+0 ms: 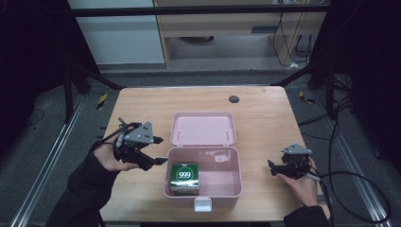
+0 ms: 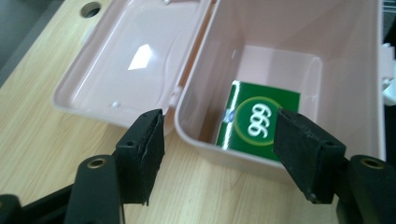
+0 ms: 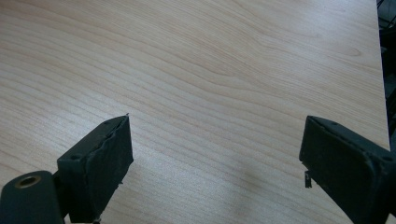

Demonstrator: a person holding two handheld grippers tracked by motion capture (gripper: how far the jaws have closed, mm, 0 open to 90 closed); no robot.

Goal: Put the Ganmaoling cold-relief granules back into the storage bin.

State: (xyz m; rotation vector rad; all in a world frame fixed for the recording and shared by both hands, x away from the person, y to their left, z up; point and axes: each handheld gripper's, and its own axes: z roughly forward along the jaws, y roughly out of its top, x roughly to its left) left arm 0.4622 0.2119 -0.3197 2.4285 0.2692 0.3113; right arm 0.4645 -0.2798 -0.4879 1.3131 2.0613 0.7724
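**Item: small green packet (image 1: 184, 177), marked 999.** It lies flat in the front-left corner of the pink box (image 1: 239, 171), label up, touching the front wall. The rest of the box floor is bare.

**Item: pink box, open.** The lid (image 1: 203, 127) is folded flat onto the table behind the box. A white latch (image 1: 202, 204) hangs at the front edge.

**Tool, left gripper (image 1: 161, 150).** Released and empty, with a gap between the jaws and nothing in it. It hovers just beside the box's left wall, pointing across the wall toward the packet.

**Tool, right gripper (image 1: 271, 168).** Released, jaws wide over bare wood. It rests to the right of the box, well apart from it.

**Step in hand (judged).** The packet looks stowed, so closing the lid likely comes next
- Lift the left tool clear of the rim so the light box is not dragged
- Take the lid by its far edge and swing it over on the hinge
- Steady the box with the right tool
- Press above the latch

**Surface.** Pale wood-grain table (image 1: 265, 118) with a dark round hole (image 1: 234, 99) near the far edge.

**Room.** Dim, with grey floor, a black frame around the table, cables (image 1: 359, 189) trailing at right, and a pale cabinet (image 1: 227, 28) behind
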